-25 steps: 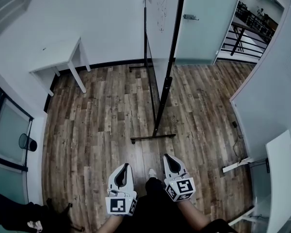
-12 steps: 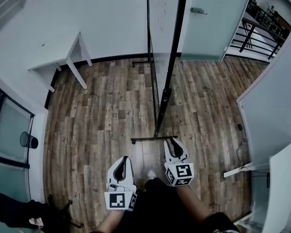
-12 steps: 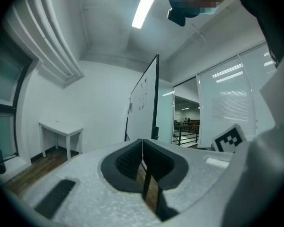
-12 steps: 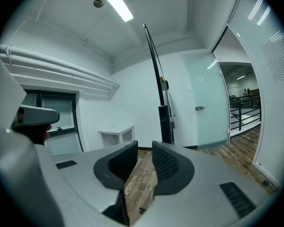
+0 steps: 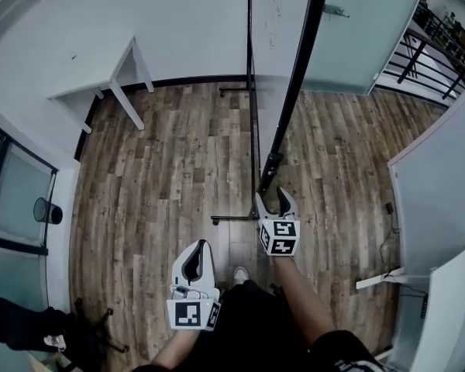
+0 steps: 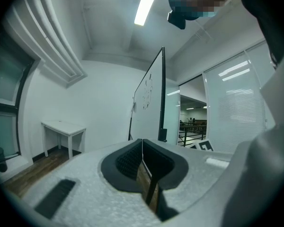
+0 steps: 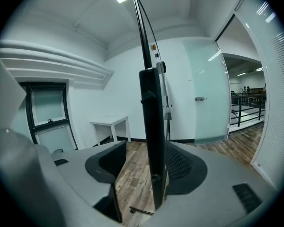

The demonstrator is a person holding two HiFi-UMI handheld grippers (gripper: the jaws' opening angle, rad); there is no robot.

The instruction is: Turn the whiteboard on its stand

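On the wood floor (image 5: 163, 169) ahead of me stands one whiteboard (image 5: 277, 45), edge-on in its black stand (image 5: 291, 91). Of my two claws, the right claw (image 5: 273, 201) has just been opening and is spread wide, with the stand's near upright between its jaws. The left claw (image 5: 200, 246), nearer me and left of the stand, is clenched on nothing.

Bright ceiling strip light (image 6: 146, 4); fisheye edges warp, corners seemingly dark.
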